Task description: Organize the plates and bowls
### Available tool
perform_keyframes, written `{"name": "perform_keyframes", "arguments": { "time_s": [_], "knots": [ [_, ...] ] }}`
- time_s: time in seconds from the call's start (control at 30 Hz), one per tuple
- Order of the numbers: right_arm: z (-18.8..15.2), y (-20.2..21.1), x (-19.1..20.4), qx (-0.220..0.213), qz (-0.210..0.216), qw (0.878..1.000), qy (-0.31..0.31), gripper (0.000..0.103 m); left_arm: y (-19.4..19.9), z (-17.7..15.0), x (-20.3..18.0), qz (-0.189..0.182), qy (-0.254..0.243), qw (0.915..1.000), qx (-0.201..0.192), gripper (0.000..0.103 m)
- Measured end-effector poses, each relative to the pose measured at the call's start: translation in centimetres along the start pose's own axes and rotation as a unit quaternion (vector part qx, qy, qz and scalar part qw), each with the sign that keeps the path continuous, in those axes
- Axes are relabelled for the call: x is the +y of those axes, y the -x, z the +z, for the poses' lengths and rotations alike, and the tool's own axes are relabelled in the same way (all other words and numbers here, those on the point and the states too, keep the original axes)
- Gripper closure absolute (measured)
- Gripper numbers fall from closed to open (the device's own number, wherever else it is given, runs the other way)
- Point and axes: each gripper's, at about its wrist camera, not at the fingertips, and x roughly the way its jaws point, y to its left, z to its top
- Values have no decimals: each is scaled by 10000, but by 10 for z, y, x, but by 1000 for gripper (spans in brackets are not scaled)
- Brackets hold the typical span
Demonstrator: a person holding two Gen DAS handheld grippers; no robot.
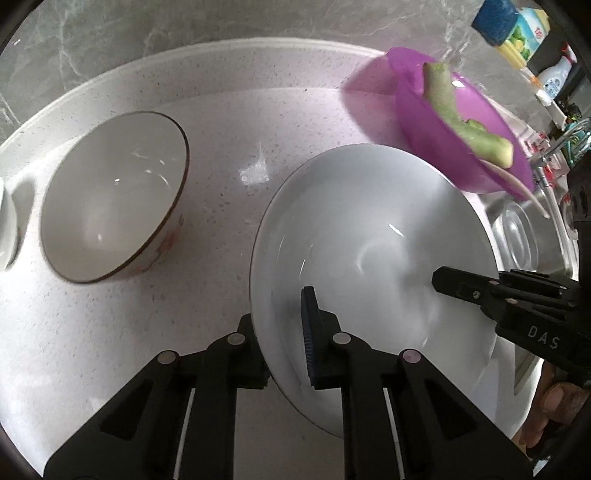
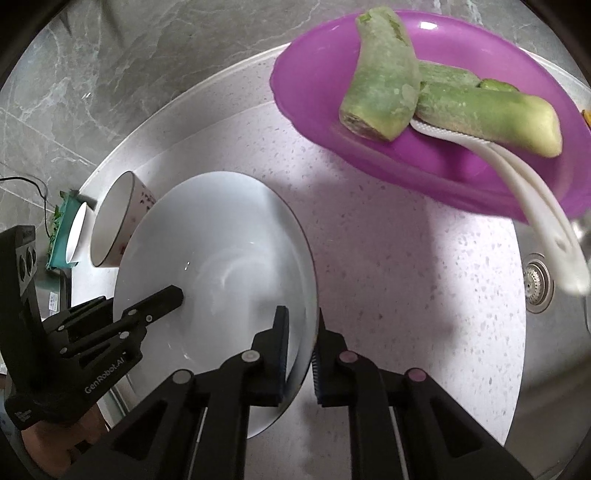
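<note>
A large, deep white plate [image 1: 369,221] rests on the speckled counter, and both grippers hold it by opposite rims. My left gripper [image 1: 280,332] is shut on its left rim, the blue pad inside and the other finger outside. My right gripper [image 2: 301,343] is shut on the plate's [image 2: 221,240] right rim, which sits pinched between its pads. Each gripper shows in the other view: the right one [image 1: 461,288] and the left one [image 2: 162,299]. A smaller bowl with a brown rim and flower print [image 1: 110,199] [image 2: 118,221] stands empty to the left.
A purple bowl [image 2: 424,147] with green vegetable pieces [image 2: 384,81] and a white spoon [image 2: 546,221] sits at the back right. A steel sink with its drain [image 2: 537,282] lies to the right. Bottles [image 1: 517,33] stand by the wall. A white dish [image 2: 75,232] stands far left.
</note>
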Motion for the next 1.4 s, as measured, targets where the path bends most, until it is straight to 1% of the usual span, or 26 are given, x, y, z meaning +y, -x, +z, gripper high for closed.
{"name": "perform_keyframes", "arguments": {
  "time_s": [0.1, 0.27, 0.43, 0.5, 0.67, 0.77, 1.03, 1.27, 1.33, 1.37, 1.4],
  "knots": [
    [-10, 16, 5, -72, 12, 9999, 83, 90, 17, -10, -7, -39, -43, 9999, -108, 91],
    [-39, 46, 6, -144, 35, 9997, 195, 90, 48, -50, -22, -157, -177, 9996, -151, 91],
    [-73, 58, 5, -12, 57, 9998, 197, 90, 57, -93, -33, -288, -229, 9993, 34, 91],
    [-87, 56, 4, 97, 52, 9998, 190, 90, 56, -111, -34, -342, -208, 9991, 151, 91],
    [-117, 45, 8, 346, 30, 9993, 151, 90, 52, -142, -38, -340, -252, 9984, 368, 91],
    [-126, 43, 3, 397, 27, 9991, 110, 90, 47, -149, -42, -329, -300, 9981, 434, 91],
    [-135, 36, -4, 418, -23, 9991, 82, 90, 31, -161, -50, -336, -378, 9975, 488, 90],
    [-138, 33, -10, 389, 32, 9992, 97, 90, 27, -165, -58, -237, -462, 9979, 378, 90],
    [-138, 32, -11, 400, 95, 9991, 100, 87, 26, -164, -60, -226, -421, 9981, 376, 90],
    [-139, 32, -11, 405, 112, 9991, 100, 87, 26, -164, -59, -225, -394, 9982, 396, 88],
    [-139, 33, -12, 402, 127, 9991, 91, 87, 29, -162, -56, -214, -365, 9982, 417, 80]
  ]
}}
